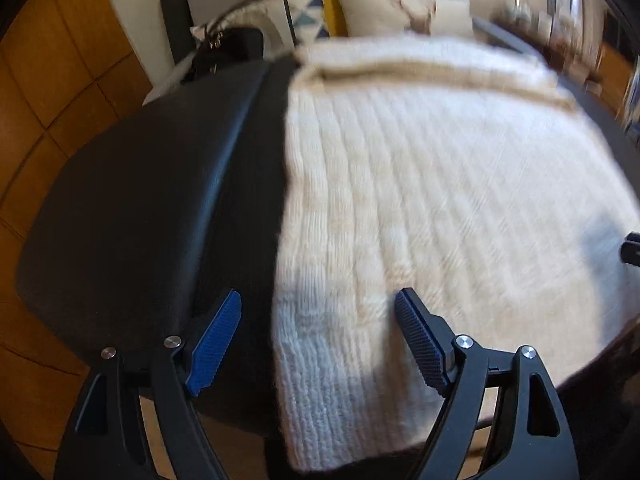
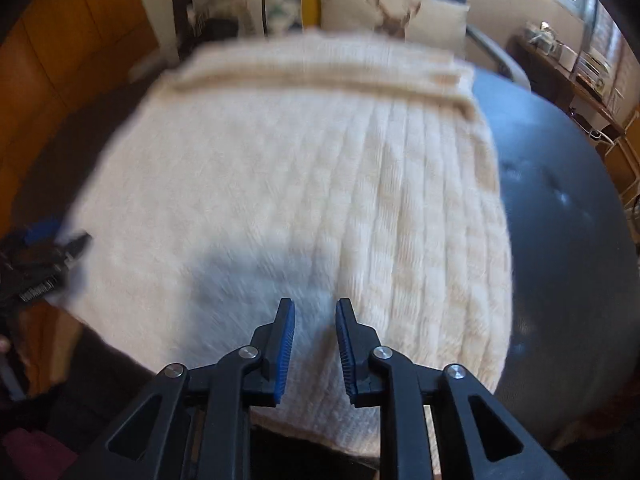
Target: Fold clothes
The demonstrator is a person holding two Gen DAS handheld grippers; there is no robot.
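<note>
Left wrist view: left gripper (image 1: 318,332) spread wide, holding nothing, straddling near left edge of cream knit garment (image 1: 420,184), probably positioned to pinch that edge. Garment lying flat on black round table (image 1: 132,208).

Right wrist view: right gripper (image 2: 315,322) narrowly parted, empty, poised over near hem of garment (image 2: 288,168). Contact with fabric uncertain owing to blur.

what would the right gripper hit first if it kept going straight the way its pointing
Most likely the cream knit sweater spread on the dark table. The right gripper, jaws slightly apart and empty, points at its near part; depth is unclear in the blur.
</note>
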